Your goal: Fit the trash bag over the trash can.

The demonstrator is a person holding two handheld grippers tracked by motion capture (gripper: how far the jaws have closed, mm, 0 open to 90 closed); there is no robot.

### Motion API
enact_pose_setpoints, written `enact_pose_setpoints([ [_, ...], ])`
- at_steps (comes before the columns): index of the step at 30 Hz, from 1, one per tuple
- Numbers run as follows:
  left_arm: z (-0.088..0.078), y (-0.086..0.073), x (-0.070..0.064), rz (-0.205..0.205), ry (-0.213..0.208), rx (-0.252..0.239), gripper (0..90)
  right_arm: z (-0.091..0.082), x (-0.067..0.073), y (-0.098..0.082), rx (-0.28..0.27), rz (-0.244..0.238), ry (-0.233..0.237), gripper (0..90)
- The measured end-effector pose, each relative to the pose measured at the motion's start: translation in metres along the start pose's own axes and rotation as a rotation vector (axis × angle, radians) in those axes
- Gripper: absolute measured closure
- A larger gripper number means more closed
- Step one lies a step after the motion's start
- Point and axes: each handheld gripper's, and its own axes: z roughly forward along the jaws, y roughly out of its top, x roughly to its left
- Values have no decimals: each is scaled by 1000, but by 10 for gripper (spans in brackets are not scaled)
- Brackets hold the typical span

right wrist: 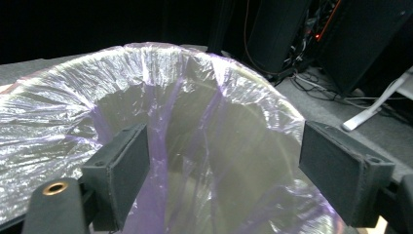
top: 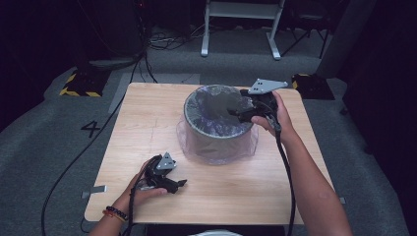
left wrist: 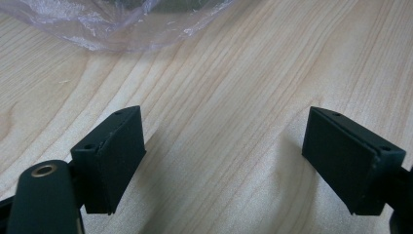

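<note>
- The right tool (top: 235, 113) hangs over the mouth of the bin (top: 216, 140), jaws spread wide and grasping nothing; in the right gripper view the purple bag liner (right wrist: 185, 141) lies between and beyond them, untouched.
- The left tool (top: 178, 185) rests low over the bench (top: 147, 118), jaws likewise released, with bare wood between them and the liner's loose skirt (left wrist: 122, 24) just ahead.
- The bin stands mid-bench, its liner draped over the rim and bunched around the base.
- The step in hand looks like fitting the liner into the bin.
- Next, the right tool likely needs to dip inside and press or pinch the plastic, gently, since the thin film tears and slips easily.
</note>
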Motion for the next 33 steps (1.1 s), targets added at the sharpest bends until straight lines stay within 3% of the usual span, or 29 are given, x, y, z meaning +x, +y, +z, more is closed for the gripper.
enact_pose_setpoints([
  [20, 0, 0, 0, 0, 0, -1, 152, 30, 8, 4, 171, -18, -14, 189],
  [27, 0, 0, 0, 0, -1, -1, 152, 36, 11, 5, 260, -58, 17, 182],
  [33, 0, 0, 0, 0, 0, -1, 152, 40, 13, 4, 315, -59, 31, 182],
])
